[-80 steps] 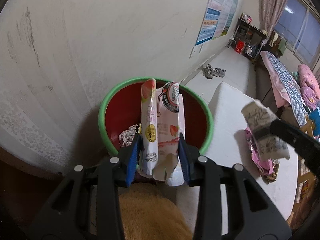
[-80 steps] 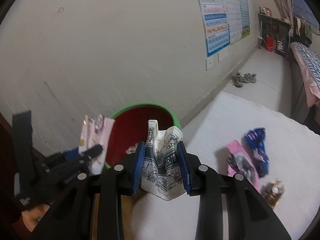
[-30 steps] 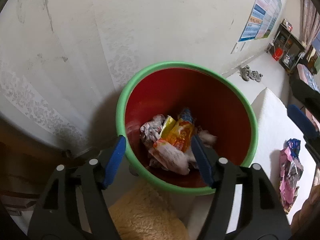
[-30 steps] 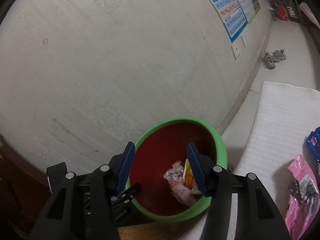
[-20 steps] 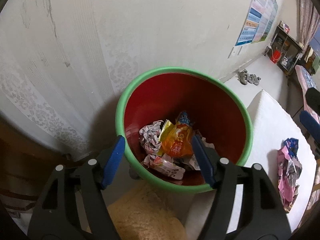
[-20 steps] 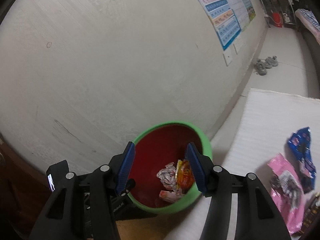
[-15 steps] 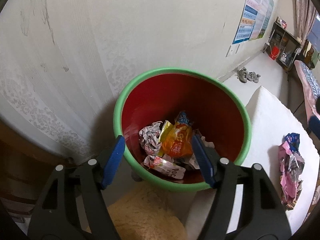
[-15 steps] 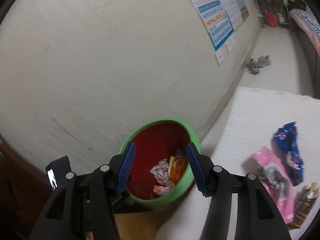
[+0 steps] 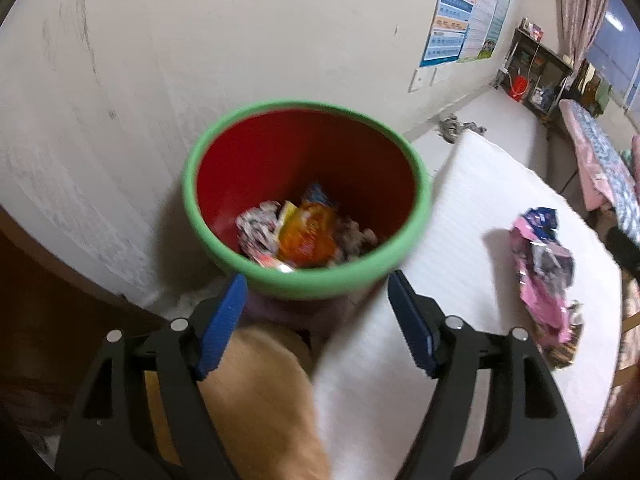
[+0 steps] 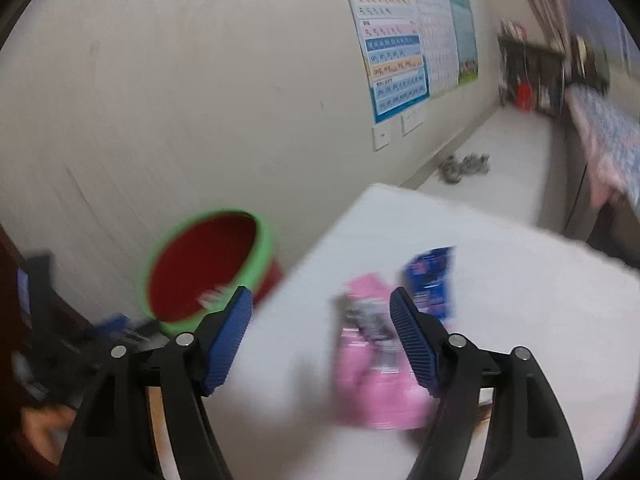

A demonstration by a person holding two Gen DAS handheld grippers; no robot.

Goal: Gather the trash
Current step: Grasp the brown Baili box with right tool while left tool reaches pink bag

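Left gripper (image 9: 316,320): its blue-padded fingers are standing wide apart and gripping nothing, hanging over the near rim of the bin.
Right gripper (image 10: 320,332): its fingers are also spreading wide with nothing between them, pointing down at the white mat (image 10: 500,280); this view is blurring.
Bin (image 9: 416,184): a red tub with a green rim is sitting on the floor against the wall, just beside the mat's edge.
Trash in the bin: an orange packet (image 9: 306,236) and crumpled wrappers (image 9: 258,226) are lying at the bottom.
Trash left out: a pink wrapper (image 10: 372,368) and a blue wrapper (image 10: 430,284) are lying side by side on the mat, well apart from the bin.
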